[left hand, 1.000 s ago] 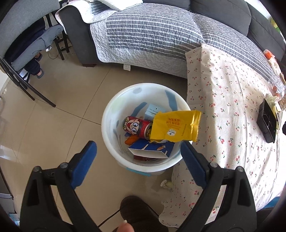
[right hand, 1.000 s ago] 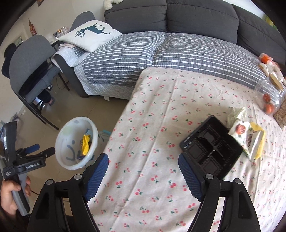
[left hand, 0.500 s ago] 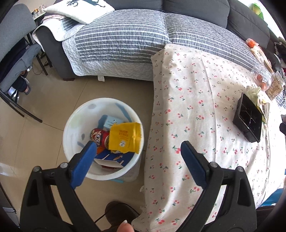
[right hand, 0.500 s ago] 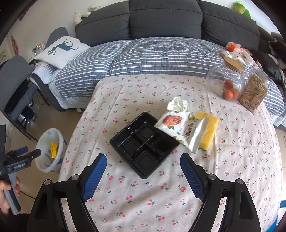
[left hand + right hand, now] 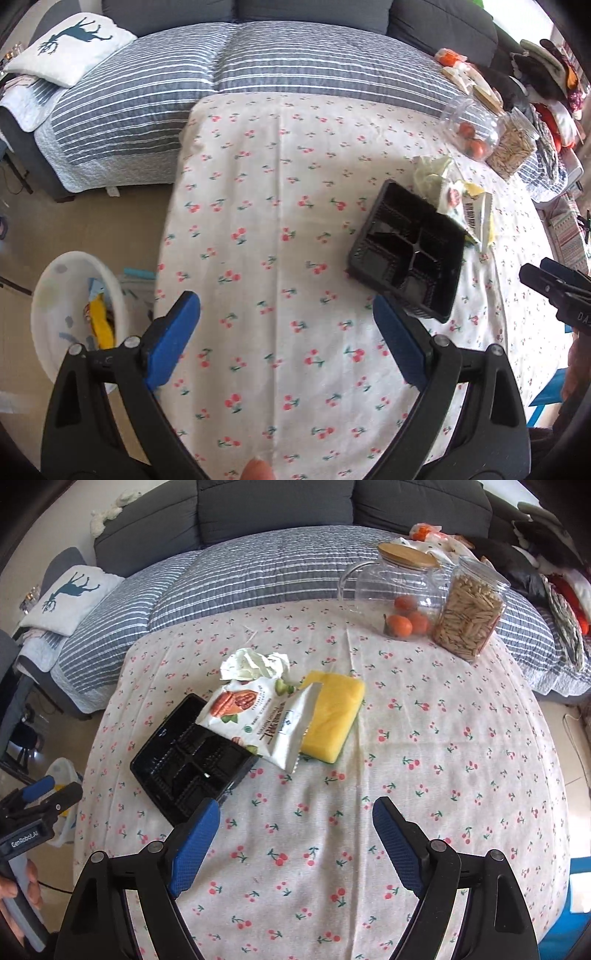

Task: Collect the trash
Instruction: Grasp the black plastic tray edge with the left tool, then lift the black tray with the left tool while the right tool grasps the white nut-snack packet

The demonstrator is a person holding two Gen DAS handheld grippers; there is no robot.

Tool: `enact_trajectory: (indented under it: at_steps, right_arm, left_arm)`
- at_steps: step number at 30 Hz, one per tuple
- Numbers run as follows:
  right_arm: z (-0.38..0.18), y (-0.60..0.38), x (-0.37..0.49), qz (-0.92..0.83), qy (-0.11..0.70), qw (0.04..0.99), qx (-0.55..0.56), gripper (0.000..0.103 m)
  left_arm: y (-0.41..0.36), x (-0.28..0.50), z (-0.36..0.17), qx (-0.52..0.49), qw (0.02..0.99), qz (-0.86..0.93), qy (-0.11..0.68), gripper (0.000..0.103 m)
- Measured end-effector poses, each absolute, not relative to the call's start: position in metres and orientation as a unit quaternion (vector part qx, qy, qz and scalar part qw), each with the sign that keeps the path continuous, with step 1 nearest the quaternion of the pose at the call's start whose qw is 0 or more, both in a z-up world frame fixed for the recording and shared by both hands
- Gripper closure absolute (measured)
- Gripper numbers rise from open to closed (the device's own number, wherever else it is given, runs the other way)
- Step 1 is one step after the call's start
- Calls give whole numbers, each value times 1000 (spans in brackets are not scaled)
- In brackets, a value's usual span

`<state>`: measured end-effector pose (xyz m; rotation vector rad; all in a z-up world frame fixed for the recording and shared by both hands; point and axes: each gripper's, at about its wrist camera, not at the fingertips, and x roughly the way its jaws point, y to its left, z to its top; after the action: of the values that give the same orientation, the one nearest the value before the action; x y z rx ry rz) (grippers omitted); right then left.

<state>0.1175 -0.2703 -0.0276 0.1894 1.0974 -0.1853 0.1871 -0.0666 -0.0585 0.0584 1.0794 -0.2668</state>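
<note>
Some trash sits in the white bin (image 5: 70,295); the black tray (image 5: 192,760), nut packet (image 5: 258,720) and crumpled paper (image 5: 255,664) remain on the counter (image 5: 406,775). Left tongs (image 5: 286,325) and right tongs (image 5: 295,830) gape empty.

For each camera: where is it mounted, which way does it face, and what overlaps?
Left wrist: on the left gripper, looking down the table toward the sofa; bin lower left, right gripper at right edge.
Right wrist: on the right gripper, facing the wrappers and jars; left gripper at left edge.
Shared: black tray, table, sofa.
</note>
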Motion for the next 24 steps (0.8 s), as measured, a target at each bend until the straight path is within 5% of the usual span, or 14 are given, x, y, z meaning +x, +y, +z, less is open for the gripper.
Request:
enact_trajectory:
  at_steps: [14, 20, 22, 24]
  right_arm:
    - [-36, -335, 103, -134, 527, 829, 128, 17]
    - [-40, -351, 101, -144, 525, 826, 144, 17]
    - [-41, -353, 102, -147, 525, 825, 149, 17]
    - [-41, -354, 104, -147, 523, 825, 156, 17]
  left_arm:
    - [-147, 203, -94, 67, 823, -200, 527, 16]
    - [-155, 207, -103, 70, 819, -216, 528, 43]
    - [-157, 208, -104, 69, 817, -220, 529, 76]
    - [-156, 208, -103, 62, 812, -225, 535, 87]
